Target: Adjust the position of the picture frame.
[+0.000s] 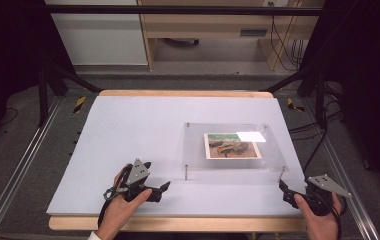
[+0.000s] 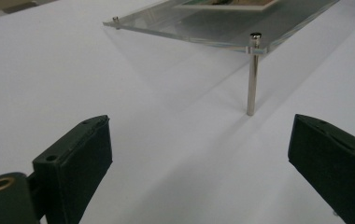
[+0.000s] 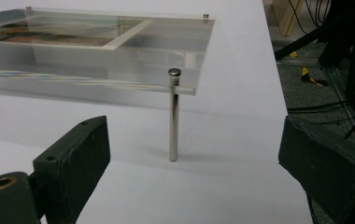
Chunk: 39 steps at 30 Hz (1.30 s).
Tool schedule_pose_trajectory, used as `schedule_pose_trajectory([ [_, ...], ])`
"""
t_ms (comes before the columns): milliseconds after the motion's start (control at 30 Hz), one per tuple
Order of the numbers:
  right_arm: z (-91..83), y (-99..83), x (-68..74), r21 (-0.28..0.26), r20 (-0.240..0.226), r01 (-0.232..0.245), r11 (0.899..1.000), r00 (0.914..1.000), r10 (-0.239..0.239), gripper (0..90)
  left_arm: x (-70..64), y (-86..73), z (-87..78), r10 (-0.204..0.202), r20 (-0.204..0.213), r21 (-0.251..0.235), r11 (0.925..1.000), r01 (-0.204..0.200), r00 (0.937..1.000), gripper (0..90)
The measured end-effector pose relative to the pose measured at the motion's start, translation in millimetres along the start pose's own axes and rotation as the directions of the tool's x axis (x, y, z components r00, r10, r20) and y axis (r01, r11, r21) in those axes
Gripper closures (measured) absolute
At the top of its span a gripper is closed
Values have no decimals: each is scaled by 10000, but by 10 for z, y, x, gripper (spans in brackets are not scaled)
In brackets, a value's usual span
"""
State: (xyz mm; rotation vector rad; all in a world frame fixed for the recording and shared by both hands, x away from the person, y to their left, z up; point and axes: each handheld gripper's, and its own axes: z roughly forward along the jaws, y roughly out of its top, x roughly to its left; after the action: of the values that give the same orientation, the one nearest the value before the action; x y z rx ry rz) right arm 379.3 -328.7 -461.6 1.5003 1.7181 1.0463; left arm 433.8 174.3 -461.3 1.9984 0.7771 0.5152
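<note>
A clear acrylic plate (image 1: 273, 157) stands on thin metal legs right of the table's middle, with a printed picture (image 1: 232, 145) seen through it. My left gripper (image 1: 164, 187) rests near the front edge, left of the plate, jaws open and empty. Its view looks at the plate's near-left leg (image 2: 252, 77) and the plate (image 2: 231, 28). My right gripper (image 1: 283, 187) sits at the front right corner, open and empty, just short of the near-right leg (image 3: 173, 116) under the plate (image 3: 166, 51).
The white table top (image 1: 128, 130) spreads wide to the left of the plate. Black frame posts (image 1: 320, 85) and cables (image 1: 323, 135) stand off the right side. A wooden edge (image 1: 178, 223) runs along the front.
</note>
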Motion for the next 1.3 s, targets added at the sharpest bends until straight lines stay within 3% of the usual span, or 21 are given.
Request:
schedule_pose_trajectory([
  [233, 35, -1, 10, 223, -5, 292, 9993, 9996, -292, 153, 38, -14, -20, -217, -186, -214, 9995, 213, 9996, 55],
  [433, 29, -23, 5, -13, 264, 815, 9967, 9963, -815, 192, 53, -28, -28, -756, -87, -550, 9957, 750, 9971, 55],
  [700, 69, -41, 10, 159, -95, 682, 9975, 9976, -680, 287, 52, -23, -38, -828, -81, -763, 9937, 820, 9965, 59],
  [733, 83, -42, 15, 127, -210, 693, 9975, 9974, -690, 335, 49, -21, -37, -844, -81, -794, 9933, 835, 9964, 59],
  [867, 128, -48, 17, 175, -357, 745, 9971, 9966, -738, 355, 40, -14, -22, -912, 17, -802, 9926, 911, 9958, 60],
  [1100, 290, -15, -1, 297, -520, 385, 9988, 9980, -369, 426, 19, 7, 10, -826, 212, -568, 9949, 837, 9964, 64],
  [1133, 351, -8, -25, 270, -875, 146, 9995, 9961, -122, 434, 3, 18, 9, -765, 219, -571, 9953, 776, 9968, 64],
  [1167, 351, -8, -25, 270, -875, 146, 9995, 9961, -122, 434, 3, 18, 9, -765, 219, -571, 9953, 776, 9968, 64],
  [1200, 389, -4, -36, 259, -1051, 18, 9997, 9945, 9, 495, -4, 22, 6, -744, 232, -592, 9954, 756, 9970, 64],
  [1300, 403, 6, -46, 184, -1133, 72, 9998, 9936, -50, 544, -13, 32, -3, -697, 197, -700, 9950, 710, 9974, 64],
])
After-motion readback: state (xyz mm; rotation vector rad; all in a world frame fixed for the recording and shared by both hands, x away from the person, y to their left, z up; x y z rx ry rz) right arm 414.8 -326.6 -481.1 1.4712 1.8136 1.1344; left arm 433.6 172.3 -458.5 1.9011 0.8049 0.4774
